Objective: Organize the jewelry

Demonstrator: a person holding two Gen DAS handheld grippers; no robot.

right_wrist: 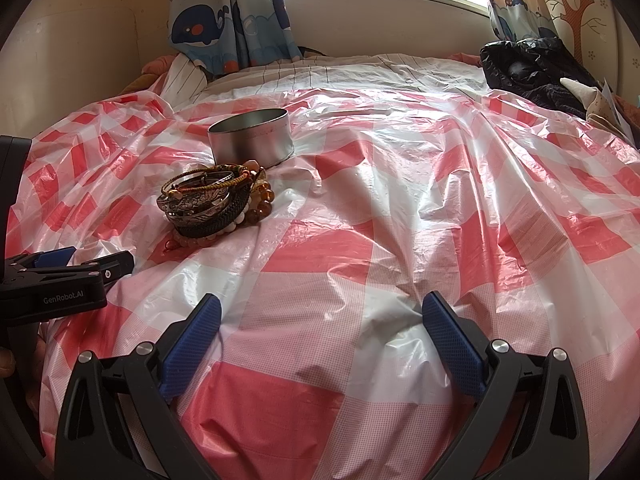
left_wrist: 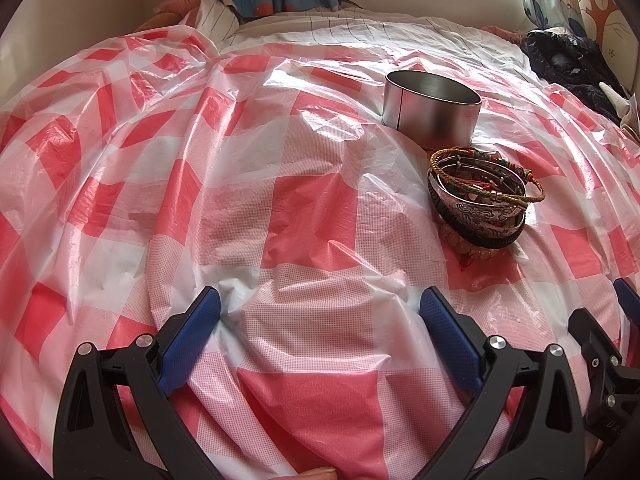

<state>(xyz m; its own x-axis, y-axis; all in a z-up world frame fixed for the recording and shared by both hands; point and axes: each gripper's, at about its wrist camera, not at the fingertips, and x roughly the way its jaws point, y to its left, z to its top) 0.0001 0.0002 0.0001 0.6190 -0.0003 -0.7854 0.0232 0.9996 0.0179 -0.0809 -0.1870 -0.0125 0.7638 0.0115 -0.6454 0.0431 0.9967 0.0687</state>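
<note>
A pile of bracelets and bangles (left_wrist: 478, 200) lies on the red-and-white checked plastic sheet (left_wrist: 280, 200): silver engraved bangles, braided cords, a black band and bead strings. Behind it stands a round open metal tin (left_wrist: 430, 110). In the right wrist view the pile (right_wrist: 212, 202) is at the left, with the tin (right_wrist: 251, 142) just behind it. My left gripper (left_wrist: 320, 304) is open and empty, low over the sheet, left of and nearer than the pile. My right gripper (right_wrist: 320, 312) is open and empty, right of the pile. The left gripper (right_wrist: 64, 264) shows at the left edge.
The sheet covers a bed and is wrinkled. Dark clothes (right_wrist: 532, 68) lie at the far right corner. Striped bedding (right_wrist: 320, 72) and whale-print curtains (right_wrist: 224, 20) are at the back under the window. A wall runs along the left side.
</note>
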